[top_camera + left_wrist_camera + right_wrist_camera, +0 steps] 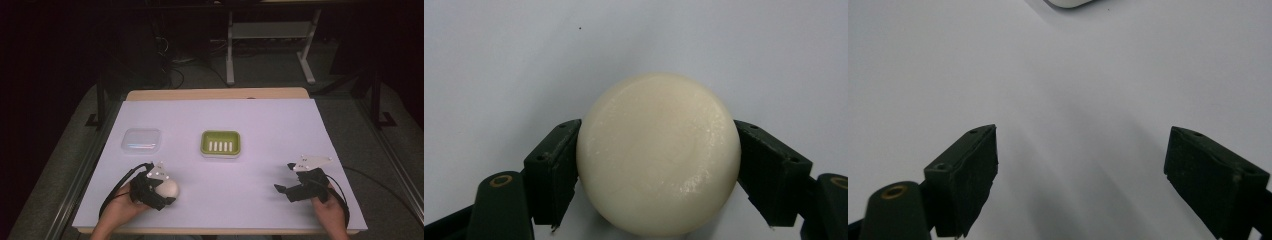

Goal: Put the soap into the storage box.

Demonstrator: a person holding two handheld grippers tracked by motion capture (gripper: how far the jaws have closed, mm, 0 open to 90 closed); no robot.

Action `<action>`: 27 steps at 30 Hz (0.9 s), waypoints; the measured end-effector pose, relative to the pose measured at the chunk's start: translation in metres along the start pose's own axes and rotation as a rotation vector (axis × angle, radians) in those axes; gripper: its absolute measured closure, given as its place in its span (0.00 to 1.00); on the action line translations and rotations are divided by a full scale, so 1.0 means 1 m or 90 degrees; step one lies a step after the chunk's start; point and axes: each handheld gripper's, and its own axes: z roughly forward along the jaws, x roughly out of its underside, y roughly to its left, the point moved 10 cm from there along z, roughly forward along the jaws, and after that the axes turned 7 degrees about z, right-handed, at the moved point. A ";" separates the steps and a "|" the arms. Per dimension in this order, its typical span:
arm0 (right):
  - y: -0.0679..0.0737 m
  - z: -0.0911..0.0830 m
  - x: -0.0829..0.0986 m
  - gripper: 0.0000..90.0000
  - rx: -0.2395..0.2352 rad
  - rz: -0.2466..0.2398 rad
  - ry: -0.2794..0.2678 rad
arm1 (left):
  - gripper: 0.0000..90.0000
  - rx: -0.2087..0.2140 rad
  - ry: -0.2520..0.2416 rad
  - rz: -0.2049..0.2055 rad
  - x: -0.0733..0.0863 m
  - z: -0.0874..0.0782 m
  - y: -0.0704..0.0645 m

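Round cream-white bar of soap [659, 155], smooth and glossy, clamped between the two black jaws of the left gripper [659, 175]; a pad pressed flat against each flank, left and right, in the left gripper view. Seen from the high view at the near left of the table, on the white sheet [250, 195] covering the tabletop, the same soap [169, 188] poking out past the left gripper [167, 197]. Whether resting on the sheet or raised just off it: cannot tell. Held from below by the person's left hand [122, 205], black cable looping round to the left.

Right gripper [284, 177] at the near right of the sheet, well apart from the soap, jaws spread wide with nothing between them. In the right gripper view, the right gripper [1080, 170] over bare white sheet, both black pads far apart. Gripped by the person's right hand [327, 210].

Green rectangular soap dish with a white slotted insert [220, 143] near the middle of the sheet, farther from the person than both grippers. Clear plastic rectangular lid [141, 140] to its left, apart from it, beyond the left gripper. Wooden table edge [215, 94] showing past the far side of the sheet.
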 end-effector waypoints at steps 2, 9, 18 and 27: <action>0.001 0.000 0.000 0.15 -0.002 0.000 0.003 | 0.27 -0.001 0.002 0.002 -0.001 0.000 -0.001; 0.000 0.000 0.000 0.15 -0.001 0.000 -0.001 | 0.27 -0.004 -0.005 0.004 -0.003 -0.001 -0.002; 0.000 0.000 0.000 0.15 0.000 0.001 -0.001 | 0.27 -0.011 -0.028 0.002 -0.008 -0.010 -0.001; 0.001 0.000 -0.002 0.15 -0.004 0.004 -0.005 | 0.27 -0.007 -0.011 0.013 -0.009 -0.007 -0.004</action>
